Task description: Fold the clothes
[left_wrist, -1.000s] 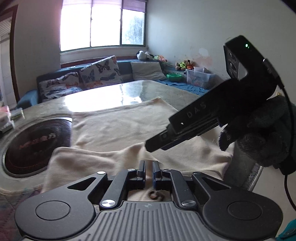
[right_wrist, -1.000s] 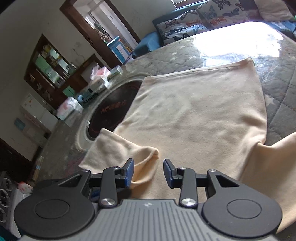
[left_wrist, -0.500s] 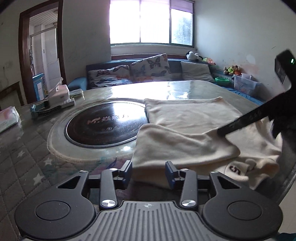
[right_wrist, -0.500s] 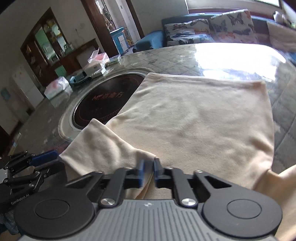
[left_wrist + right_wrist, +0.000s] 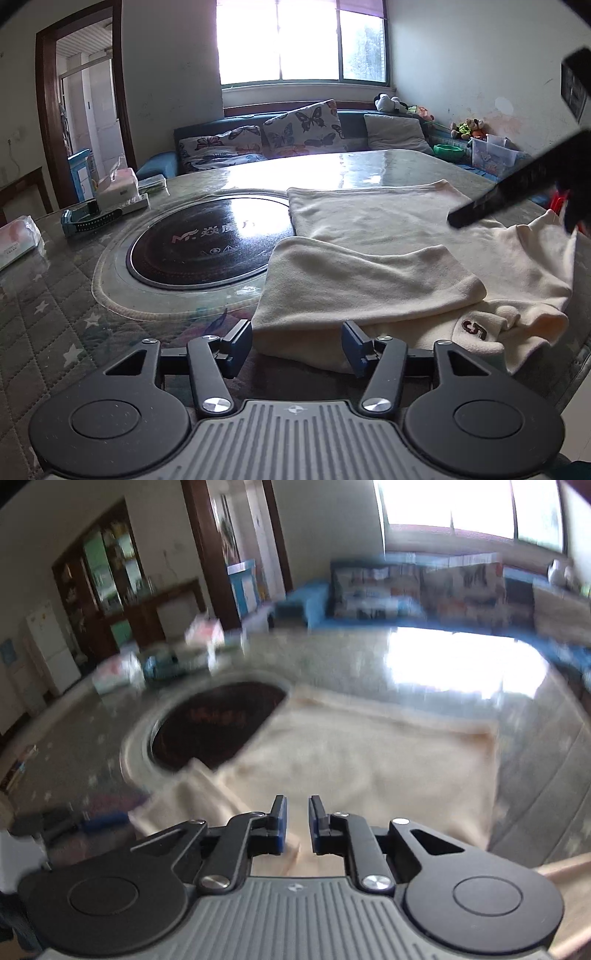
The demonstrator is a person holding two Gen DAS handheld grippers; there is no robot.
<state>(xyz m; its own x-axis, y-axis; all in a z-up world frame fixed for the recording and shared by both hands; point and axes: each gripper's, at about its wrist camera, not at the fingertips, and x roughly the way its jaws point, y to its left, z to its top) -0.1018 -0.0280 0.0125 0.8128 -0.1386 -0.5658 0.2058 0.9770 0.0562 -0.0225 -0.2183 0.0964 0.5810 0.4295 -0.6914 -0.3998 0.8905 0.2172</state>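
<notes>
**Clerk:** Sitting-room setting, logged: one quilted table (image 5: 48, 314) under a glossy cover, one round dark cooktop (image 5: 207, 240) inset at centre left of the left wrist view, one window (image 5: 301, 38) at top centre, one sofa (image 5: 255, 147) below it bearing three cushions, two of them butterfly-printed.

**Assessor:** And the garment?

**Clerk:** One cream sweatshirt (image 5: 388, 236), lying flat on the table at centre right, its left edge overlapping the cooktop rim. One sleeve (image 5: 369, 284) lay folded across the body. One embroidered badge (image 5: 472, 328) showed at lower right, beside the bunched collar.

**Assessor:** Tools?

**Clerk:** Two. Left gripper (image 5: 297, 345), at bottom centre, had its fingers spread wide and held nothing; the near hem of the sweatshirt sat just beyond and between them. Right gripper (image 5: 297, 823) was parted by a narrow gap, nothing visibly pinched, cloth beneath it. That view was smeared with motion, so detail was poor. Its dark body also crossed the upper right of the left wrist view.

**Assessor:** Step in hand?

**Clerk:** By my reading, the first sleeve fold was done and both tools were free between grasps. The far-right portion hung crumpled near the table edge, so the next move probably called for taking that side and laying it inward to match, with a clean pinch on one layer only.

**Assessor:** Sundries?

**Clerk:** Two tissue packs at least on the left, one boxed (image 5: 118, 186), one soft (image 5: 18, 240); one cluster of plush toys at upper right.
</notes>
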